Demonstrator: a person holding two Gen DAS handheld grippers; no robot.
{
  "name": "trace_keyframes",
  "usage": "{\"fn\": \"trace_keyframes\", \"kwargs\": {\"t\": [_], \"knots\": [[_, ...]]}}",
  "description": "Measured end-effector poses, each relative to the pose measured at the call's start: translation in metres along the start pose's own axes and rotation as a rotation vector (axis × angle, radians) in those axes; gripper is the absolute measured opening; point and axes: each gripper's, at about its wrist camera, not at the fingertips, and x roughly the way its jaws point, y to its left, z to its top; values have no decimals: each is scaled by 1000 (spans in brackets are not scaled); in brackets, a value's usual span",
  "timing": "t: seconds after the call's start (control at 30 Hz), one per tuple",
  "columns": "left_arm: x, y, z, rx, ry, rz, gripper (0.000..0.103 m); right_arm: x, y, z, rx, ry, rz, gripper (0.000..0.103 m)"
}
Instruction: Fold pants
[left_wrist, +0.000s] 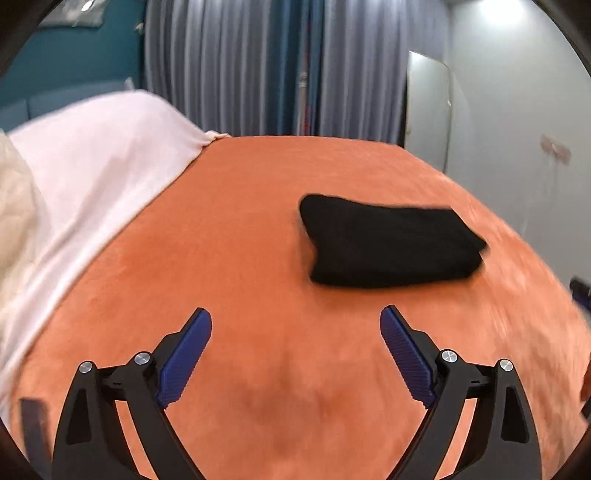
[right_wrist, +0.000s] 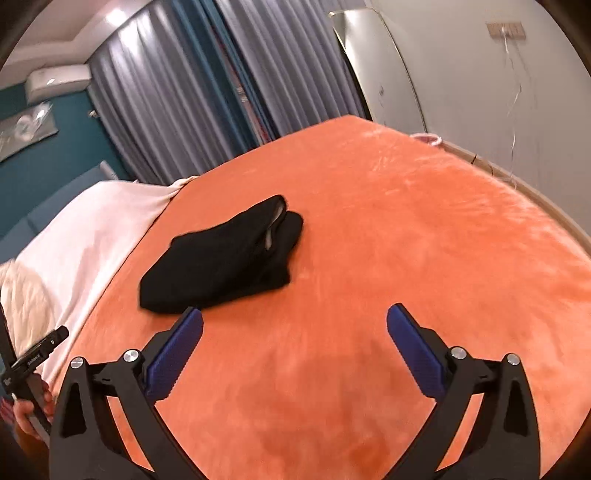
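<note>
Both tools, left tool (left_wrist: 295, 317) and right tool (right_wrist: 294, 319), gape empty; only right view shows folded pants' (right_wrist: 225, 254) open layered end

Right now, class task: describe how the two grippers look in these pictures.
Both look alike. The left gripper and right gripper each have two black angular arms with triangular cut-outs, round silver bolts at the joints, and blue ribbed pads on the inner faces. No cables or sleeves show.
</note>
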Motion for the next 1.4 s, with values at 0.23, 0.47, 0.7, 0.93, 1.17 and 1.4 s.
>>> {"fn": "trace_keyframes", "kwargs": {"t": [0.23,0.47,0.7,0.93,1.17,1.4], "knots": [[-62,-56,-69,75,46,-39,91,-60,37,-69,-31,79,36,98],[-71,-90,-105,124,82,61,91,-66,47,-127,-69,159,-26,98],[-62,-94,-93,79,61,136,91,-68,79,-134,-153,130,-60,98],[-38,-99,-52,102,-1,181,91,-40,118,-102,-197,79,-54,98],[4,-90,-24,98,-24,145,91,7,148,-74,-253,0,-126,98],[37,-74,-25,90,53,140,91,38,167,-70,-298,-21,-195,98]]}}
